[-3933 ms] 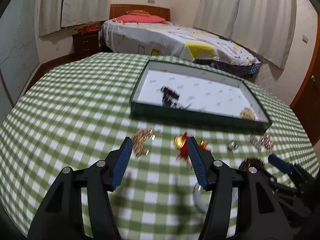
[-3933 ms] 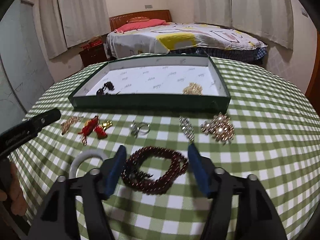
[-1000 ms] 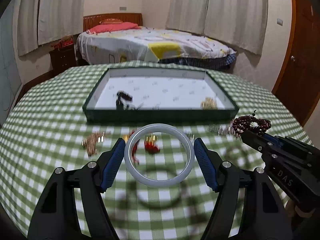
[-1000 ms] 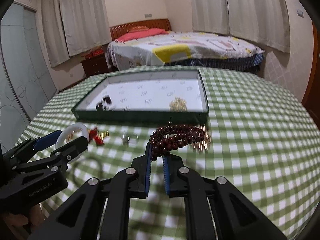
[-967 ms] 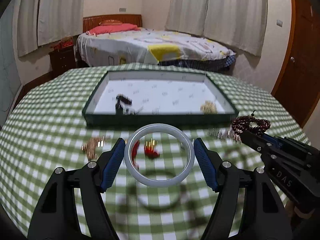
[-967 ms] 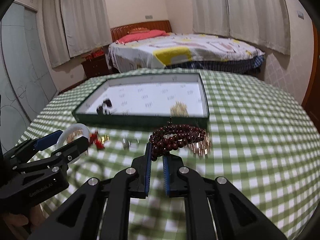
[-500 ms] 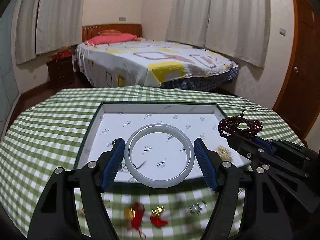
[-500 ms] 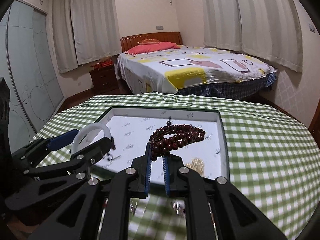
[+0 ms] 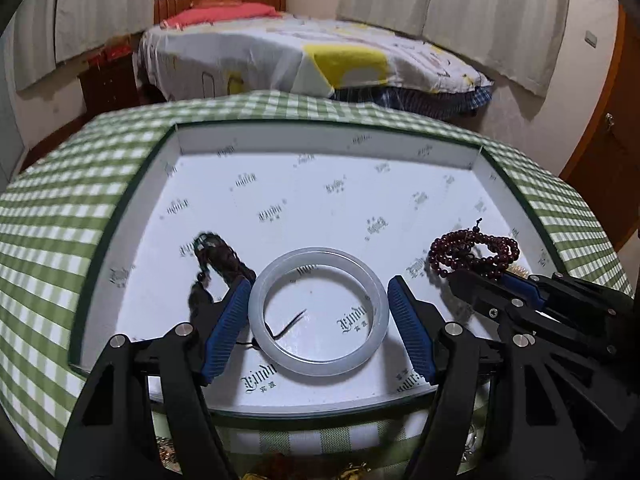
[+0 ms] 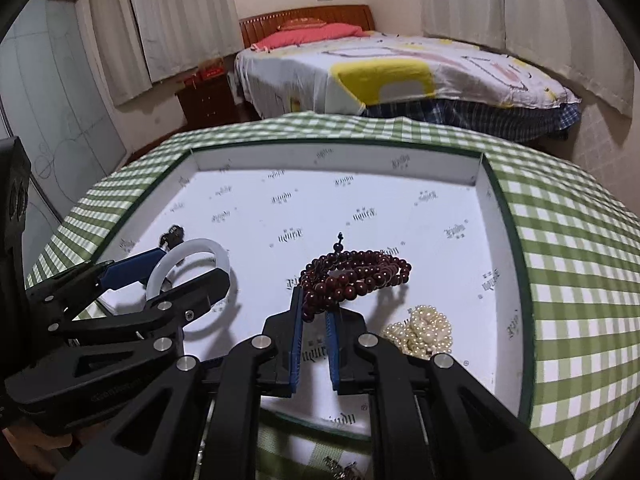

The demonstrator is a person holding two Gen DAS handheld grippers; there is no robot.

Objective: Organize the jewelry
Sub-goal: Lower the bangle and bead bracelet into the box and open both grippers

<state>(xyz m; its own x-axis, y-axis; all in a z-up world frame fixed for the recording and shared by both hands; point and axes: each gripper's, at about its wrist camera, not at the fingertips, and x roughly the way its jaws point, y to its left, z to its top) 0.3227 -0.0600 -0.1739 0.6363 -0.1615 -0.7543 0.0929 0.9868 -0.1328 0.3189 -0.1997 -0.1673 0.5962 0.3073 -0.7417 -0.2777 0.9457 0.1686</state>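
A green-rimmed box with a white printed lining (image 9: 328,196) sits on the checked table. My left gripper (image 9: 319,312) is shut on a pale jade bangle (image 9: 280,280) and holds it over the front of the box. My right gripper (image 10: 314,312) is shut on a dark red bead bracelet (image 10: 356,276) over the box's right half; it also shows in the left wrist view (image 9: 472,252). The bangle shows in the right wrist view (image 10: 188,252) too.
A dark tasselled piece (image 9: 216,256) lies in the box at left. A heap of pearl beads (image 10: 420,330) lies at front right of the box. Red and gold jewelry (image 9: 280,468) lies on the cloth before the box. A bed (image 10: 400,72) stands behind the table.
Both grippers have moved forward and down, from above the table's front to low over the inside of the box. Each still holds its piece.
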